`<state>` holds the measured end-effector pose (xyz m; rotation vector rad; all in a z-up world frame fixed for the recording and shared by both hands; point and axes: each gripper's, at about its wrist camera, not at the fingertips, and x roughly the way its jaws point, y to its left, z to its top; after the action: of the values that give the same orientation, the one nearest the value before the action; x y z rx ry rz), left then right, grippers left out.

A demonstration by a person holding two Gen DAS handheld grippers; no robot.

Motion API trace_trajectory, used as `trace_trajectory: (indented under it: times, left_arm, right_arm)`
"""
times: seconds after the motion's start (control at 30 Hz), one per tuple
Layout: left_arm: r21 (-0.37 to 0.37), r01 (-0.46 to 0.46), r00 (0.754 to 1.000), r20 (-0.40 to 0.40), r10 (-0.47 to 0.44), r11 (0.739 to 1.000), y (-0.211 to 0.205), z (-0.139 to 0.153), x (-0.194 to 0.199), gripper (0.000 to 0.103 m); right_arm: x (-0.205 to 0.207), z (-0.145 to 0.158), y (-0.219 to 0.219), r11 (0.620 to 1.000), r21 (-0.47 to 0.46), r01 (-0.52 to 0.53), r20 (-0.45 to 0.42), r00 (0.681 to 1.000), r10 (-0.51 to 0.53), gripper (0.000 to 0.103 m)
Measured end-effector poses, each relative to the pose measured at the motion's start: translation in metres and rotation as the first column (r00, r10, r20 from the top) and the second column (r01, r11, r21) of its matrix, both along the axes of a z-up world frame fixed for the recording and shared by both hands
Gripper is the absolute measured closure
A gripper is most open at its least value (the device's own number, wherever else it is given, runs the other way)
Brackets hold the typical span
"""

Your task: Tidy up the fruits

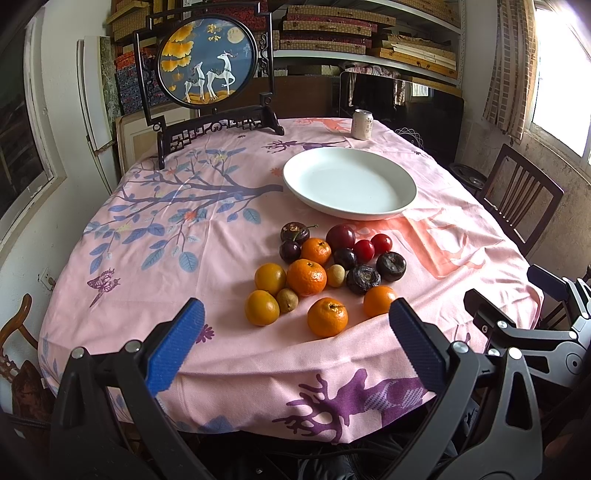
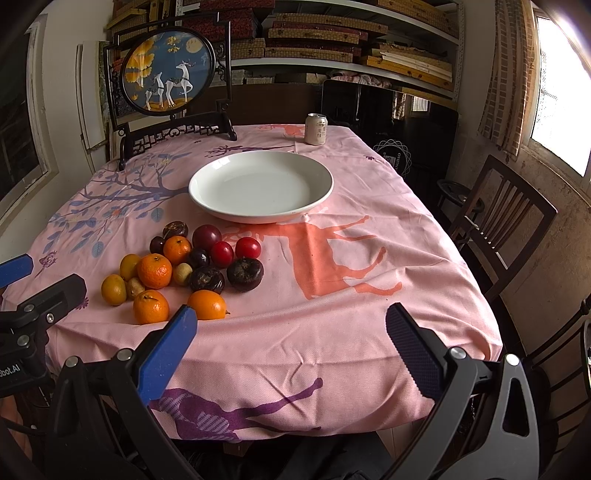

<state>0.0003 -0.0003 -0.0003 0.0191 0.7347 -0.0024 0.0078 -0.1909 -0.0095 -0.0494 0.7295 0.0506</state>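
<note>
Room: shelves (image 1: 369, 33) stacked with flat woven boxes line the back wall; a bright window (image 2: 561, 92) with a patterned curtain sits on the right side.
Table: a pink tablecloth (image 1: 258, 354) printed with blue branches, an orange deer and purple deer covers it and hangs over the near edge.
Plate: a wide white plate (image 1: 402, 184) stands past the fruit, toward the middle of the table, with nothing in it.
Fruit pile: the fruits (image 1: 325, 273) lie together on the cloth on the near side of the plate, apart from its rim.
Oranges: a large mandarin (image 1: 306, 277) sits mid-pile, a smaller one (image 1: 316, 251) behind it, and two more at the front (image 1: 327, 316) (image 1: 378, 301).
Yellow fruits: two smooth yellow-orange ones (image 1: 270, 277) (image 1: 261, 307) lie at the left side of the pile, touching a small brown fruit (image 1: 287, 300).
Dark fruits: plums (image 1: 340, 237), two red cherry-like fruits (image 1: 373, 246) and two wrinkled black ones (image 1: 376, 273) fill the right and back of the group.
Can: a pale drink can (image 1: 362, 124) stands upright near the far edge.
Ornament: a round deer painting in a dark carved stand (image 1: 207, 62) rises at the far left corner.
Chair: a dark wooden chair (image 2: 502, 221) stands beside the table on the right.
Left gripper (image 1: 295, 343): blue pads spread wide, holding nothing, hovering at the near table edge just in front of the pile.
Right gripper (image 2: 291, 343): blue pads spread wide, holding nothing, over bare cloth to the right of the fruit.
</note>
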Motion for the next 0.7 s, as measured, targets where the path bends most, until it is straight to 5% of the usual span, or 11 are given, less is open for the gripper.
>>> trace_trajectory:
  times: [0.6,0.7]
  left_arm:
    - [-0.001,0.003,1.0,-0.005,-0.003,1.0,0.001,0.0,0.0,0.002]
    - [-0.002,-0.015,1.0,-0.022,0.015,1.0,0.01,-0.005,0.002,0.002]
  right_arm:
    - [0.005,0.005,-0.002,1.0,0.001,-0.004,-0.006,1.0,0.004,0.001]
    - [0.008,-0.009,0.003,0.995,0.06,-0.081,-0.031,0.996,0.083,0.001]
